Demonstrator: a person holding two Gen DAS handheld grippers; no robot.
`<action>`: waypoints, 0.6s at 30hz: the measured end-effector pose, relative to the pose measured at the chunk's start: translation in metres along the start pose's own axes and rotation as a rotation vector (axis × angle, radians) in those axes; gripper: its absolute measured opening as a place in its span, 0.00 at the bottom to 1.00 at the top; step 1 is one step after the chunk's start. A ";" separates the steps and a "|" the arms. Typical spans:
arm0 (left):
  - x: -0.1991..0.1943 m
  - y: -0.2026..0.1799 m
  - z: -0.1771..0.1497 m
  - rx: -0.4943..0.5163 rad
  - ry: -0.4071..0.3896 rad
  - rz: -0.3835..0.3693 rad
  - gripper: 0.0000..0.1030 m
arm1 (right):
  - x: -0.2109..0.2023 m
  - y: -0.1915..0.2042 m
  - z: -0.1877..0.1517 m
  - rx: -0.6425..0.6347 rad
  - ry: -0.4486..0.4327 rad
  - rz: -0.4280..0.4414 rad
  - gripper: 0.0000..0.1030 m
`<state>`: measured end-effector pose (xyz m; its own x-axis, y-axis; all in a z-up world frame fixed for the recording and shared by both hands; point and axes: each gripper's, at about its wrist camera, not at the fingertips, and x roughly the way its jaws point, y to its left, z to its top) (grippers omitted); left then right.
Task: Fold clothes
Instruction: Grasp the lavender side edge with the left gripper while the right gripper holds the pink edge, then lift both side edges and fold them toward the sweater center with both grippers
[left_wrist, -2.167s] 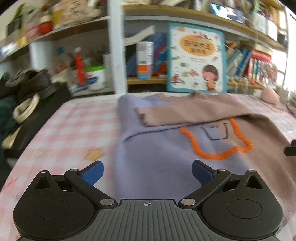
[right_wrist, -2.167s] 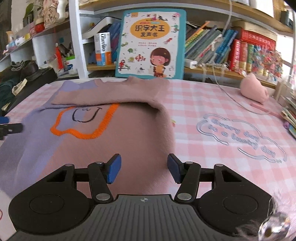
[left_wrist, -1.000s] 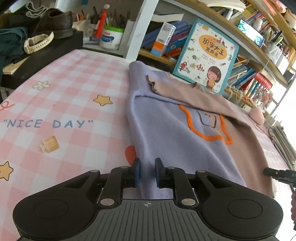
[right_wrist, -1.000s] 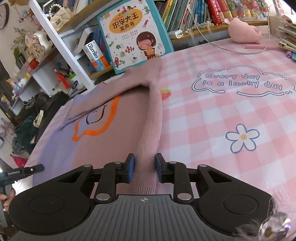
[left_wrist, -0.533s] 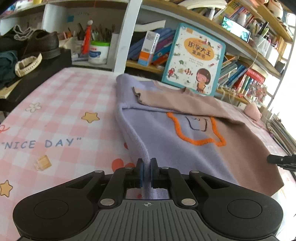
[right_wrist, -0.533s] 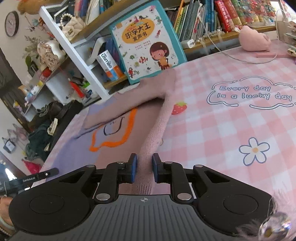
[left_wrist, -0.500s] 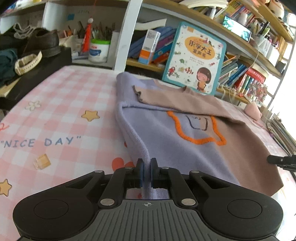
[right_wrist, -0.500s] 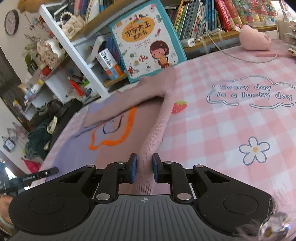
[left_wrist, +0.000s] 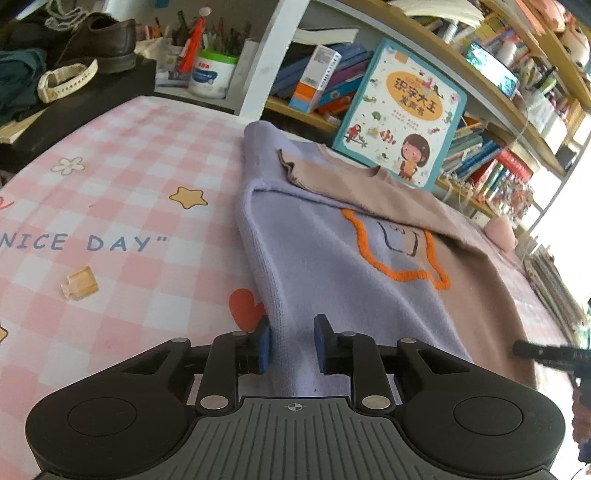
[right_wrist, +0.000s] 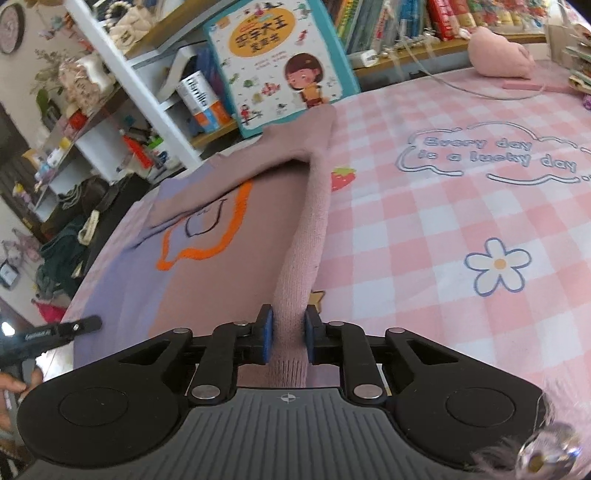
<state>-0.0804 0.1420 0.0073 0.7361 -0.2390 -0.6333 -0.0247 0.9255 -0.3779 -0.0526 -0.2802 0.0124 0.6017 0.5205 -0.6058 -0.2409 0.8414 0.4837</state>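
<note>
At near hem of sweater (left_wrist: 332, 258): left gripper (left_wrist: 291, 345) released, fabric loose between pads; right gripper (right_wrist: 288, 338) clenched on hem. We expect lopsided, skewed fold if lifted.

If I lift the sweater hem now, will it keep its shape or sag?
Probably sag: the sweater is soft knit, already bunched into a ridge in the right gripper. Likely light, since that pinch tents it. The left gripper looks open, so that corner may drop.
</note>
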 end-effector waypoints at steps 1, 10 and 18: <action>0.000 0.003 0.001 -0.013 0.001 0.005 0.09 | -0.002 0.001 -0.001 -0.002 0.005 0.014 0.14; -0.011 0.007 0.002 0.024 0.047 -0.002 0.10 | -0.011 0.010 -0.018 -0.011 0.073 0.065 0.14; -0.011 0.012 0.003 0.017 0.059 -0.031 0.10 | -0.011 0.010 -0.018 -0.003 0.071 0.102 0.24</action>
<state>-0.0870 0.1567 0.0116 0.6952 -0.2842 -0.6603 0.0095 0.9221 -0.3869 -0.0754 -0.2745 0.0128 0.5185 0.6122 -0.5969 -0.3003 0.7840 0.5432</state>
